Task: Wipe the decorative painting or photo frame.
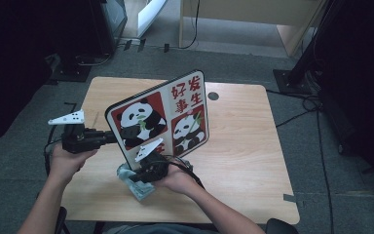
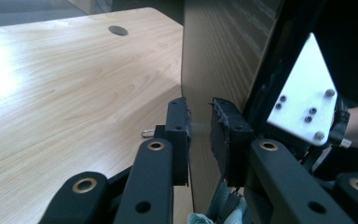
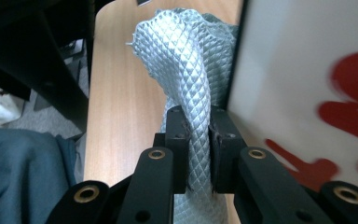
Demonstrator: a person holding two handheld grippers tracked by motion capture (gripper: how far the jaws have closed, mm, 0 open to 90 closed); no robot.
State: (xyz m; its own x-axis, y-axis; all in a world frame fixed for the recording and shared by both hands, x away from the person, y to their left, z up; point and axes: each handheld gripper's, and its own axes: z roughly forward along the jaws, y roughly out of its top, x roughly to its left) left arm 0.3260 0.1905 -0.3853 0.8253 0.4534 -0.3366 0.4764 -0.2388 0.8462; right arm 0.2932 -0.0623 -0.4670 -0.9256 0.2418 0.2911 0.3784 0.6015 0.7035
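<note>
Jaws of right gripper (image 3: 198,140) pinch grey cloth (image 3: 182,60) beside panda board (image 1: 160,114), prob. to wipe it. Left gripper (image 2: 199,133) jaws spread astride board edge, steadying it upright over counter (image 1: 243,141).

Panda-printed board (image 1: 163,117) standing tilted on edge, grey waffle-weave cloth (image 3: 186,70) bunched against its base

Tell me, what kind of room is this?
Probably a workroom or lab: a plain wooden table stands on grey carpet, cables trail across the floor, and dark equipment stands surround it.
</note>
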